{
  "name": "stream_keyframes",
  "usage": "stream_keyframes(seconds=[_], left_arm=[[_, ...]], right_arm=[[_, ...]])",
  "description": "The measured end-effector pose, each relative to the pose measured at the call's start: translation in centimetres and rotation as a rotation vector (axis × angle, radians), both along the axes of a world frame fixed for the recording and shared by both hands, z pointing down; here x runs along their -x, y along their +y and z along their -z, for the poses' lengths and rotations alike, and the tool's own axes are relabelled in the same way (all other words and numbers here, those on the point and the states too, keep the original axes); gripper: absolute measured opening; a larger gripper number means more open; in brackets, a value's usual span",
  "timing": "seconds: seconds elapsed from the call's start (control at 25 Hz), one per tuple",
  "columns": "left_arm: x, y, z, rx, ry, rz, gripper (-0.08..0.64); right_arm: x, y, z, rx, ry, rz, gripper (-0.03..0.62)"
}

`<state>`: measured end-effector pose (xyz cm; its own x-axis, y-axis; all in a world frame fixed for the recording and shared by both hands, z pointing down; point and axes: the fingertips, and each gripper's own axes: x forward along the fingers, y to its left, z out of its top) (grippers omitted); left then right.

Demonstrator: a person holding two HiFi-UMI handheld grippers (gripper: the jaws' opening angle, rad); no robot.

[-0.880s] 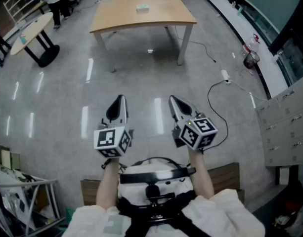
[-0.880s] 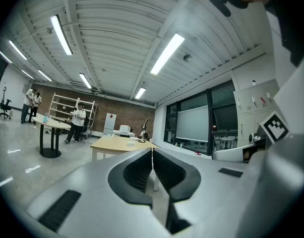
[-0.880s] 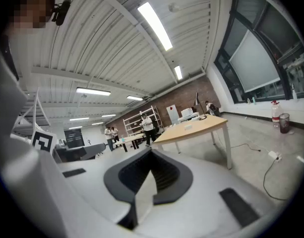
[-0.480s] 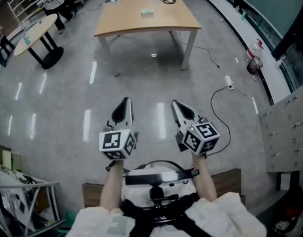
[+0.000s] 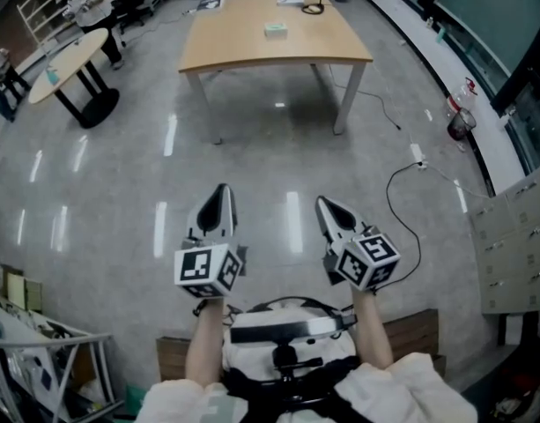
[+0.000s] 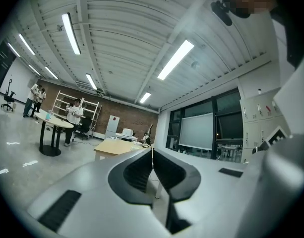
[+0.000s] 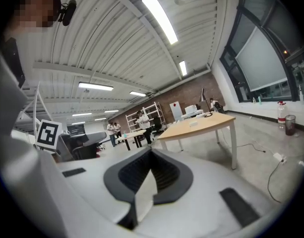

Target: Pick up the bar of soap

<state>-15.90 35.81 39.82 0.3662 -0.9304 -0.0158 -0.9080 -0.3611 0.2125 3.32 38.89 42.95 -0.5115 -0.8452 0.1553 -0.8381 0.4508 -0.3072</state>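
The person wears a white top with short sleeves (image 5: 177,397) at five and seven o'clock, a black-and-white chest harness (image 5: 283,329) at six, and the left gripper (image 5: 221,189) and right gripper (image 5: 325,204) are pale grey tapered shells with black ribbed pads (image 6: 137,170), each backed by a white cube (image 5: 208,271) printed with black square markers.

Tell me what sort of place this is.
Probably an open lab or workshop-style office: a polished grey floor, a wooden table and a round table, a metal shelf rack against a brick wall, and a roll-down screen.
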Motion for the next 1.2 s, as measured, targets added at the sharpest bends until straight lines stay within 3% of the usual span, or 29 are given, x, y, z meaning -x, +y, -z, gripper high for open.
stream_keyframes(seconds=[0.28,0.6,0.8,1.0,1.2], left_arm=[[3.8,-3.6,-1.3,0.049,0.026,0.021,0.018],[2.4,-10.9,-1.8,0.036,-0.003,0.002,0.015],[0.7,-20.4,-4.2,0.057,-0.004,0.008,0.015],[-1.7,-33.1,-4.4,0.082,0.000,0.008,0.015],[-3.2,-43.5,-2.0,0.026,0.024,0.007,0.015]], right_arm=[[2.1,-2.6,-0.9,0.041,0.017,-0.020,0.008],[1.2,-10.8,-0.8,0.028,0.018,-0.018,0.008],[-0.3,-21.3,-2.8,0.033,0.015,0.015,0.008],[-2.2,-34.7,-3.5,0.015,0.078,0.045,0.008],[-2.9,-46.3,-1.5,-0.024,0.061,0.064,0.008]])
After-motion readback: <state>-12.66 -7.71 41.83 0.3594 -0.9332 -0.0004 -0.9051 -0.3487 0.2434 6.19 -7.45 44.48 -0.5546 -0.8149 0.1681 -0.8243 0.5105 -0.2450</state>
